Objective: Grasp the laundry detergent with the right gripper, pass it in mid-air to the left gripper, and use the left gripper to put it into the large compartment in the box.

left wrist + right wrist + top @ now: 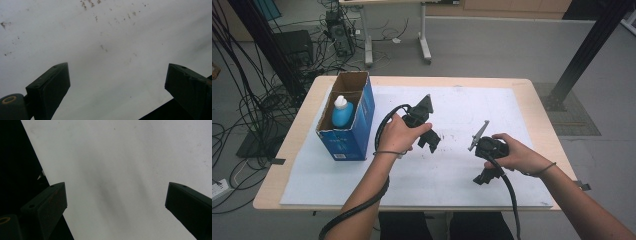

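A person holds a black gripper in each hand over a white mat (462, 110) on a wooden table. My left gripper (430, 141) hovers near the mat's middle, to the right of a blue cardboard box (348, 120). Its jaws stand wide apart with nothing between them, as the left gripper view (117, 85) shows over bare, speckled mat. My right gripper (484, 177) points down at the mat's front right, also open and empty (116, 205). A blue bottle with a white cap (342, 111) stands inside the box.
The box sits at the mat's left edge, open at the top. Cables trail from both grippers toward the front edge. Beyond the table are a black frame post (587, 50), a desk leg (424, 45) and tangled floor cables (242, 105).
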{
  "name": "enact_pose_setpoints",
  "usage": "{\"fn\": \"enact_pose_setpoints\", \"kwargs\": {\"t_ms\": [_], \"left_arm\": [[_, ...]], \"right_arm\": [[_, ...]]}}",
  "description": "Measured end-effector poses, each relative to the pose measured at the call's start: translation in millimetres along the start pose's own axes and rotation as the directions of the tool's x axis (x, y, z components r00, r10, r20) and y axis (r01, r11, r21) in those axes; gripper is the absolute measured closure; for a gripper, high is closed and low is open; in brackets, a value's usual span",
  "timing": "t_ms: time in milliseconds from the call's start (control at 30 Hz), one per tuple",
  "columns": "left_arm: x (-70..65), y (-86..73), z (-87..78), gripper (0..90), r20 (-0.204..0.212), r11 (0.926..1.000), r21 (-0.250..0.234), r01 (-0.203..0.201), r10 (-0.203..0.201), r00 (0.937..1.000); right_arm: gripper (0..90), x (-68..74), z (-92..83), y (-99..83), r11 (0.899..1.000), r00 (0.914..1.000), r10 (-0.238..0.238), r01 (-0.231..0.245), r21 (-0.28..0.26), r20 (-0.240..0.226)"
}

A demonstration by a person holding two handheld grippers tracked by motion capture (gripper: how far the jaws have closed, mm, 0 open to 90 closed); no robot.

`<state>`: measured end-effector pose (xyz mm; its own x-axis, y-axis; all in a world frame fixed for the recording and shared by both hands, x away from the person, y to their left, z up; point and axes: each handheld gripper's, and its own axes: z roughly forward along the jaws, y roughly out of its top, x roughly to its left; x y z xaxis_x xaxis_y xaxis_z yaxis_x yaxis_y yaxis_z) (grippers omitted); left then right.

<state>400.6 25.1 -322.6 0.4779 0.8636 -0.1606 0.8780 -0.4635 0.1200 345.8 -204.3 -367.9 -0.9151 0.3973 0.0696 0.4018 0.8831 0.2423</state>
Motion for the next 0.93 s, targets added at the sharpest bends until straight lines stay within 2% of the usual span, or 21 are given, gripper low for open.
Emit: {"fn": "enact_pose_setpoints", "kwargs": {"t_ms": [167,600,933], "left_arm": [[-1.5,0.1,1.6,6.5,0.004,1.0,0.001,-0.004,0.004,1.0],[-3.1,-0.5,7.7,6.5,0.01,1.0,0.006,0.0,0.0,1.0],[-4.5,-3.1,4.3,6.6,0.011,1.0,0.004,-0.002,0.002,0.9999]], "right_arm": [[3.6,-0.6,0.0,-0.3,1.0,0.9999,0.011,-0.011,-0.006,-0.002],[3.6,-1.9,0.1,1.3,1.0,1.0,0.005,-0.005,-0.006,0.0],[3.7,4.5,-3.5,1.3,1.0,0.9999,0.01,-0.01,-0.02,0.004]]}}
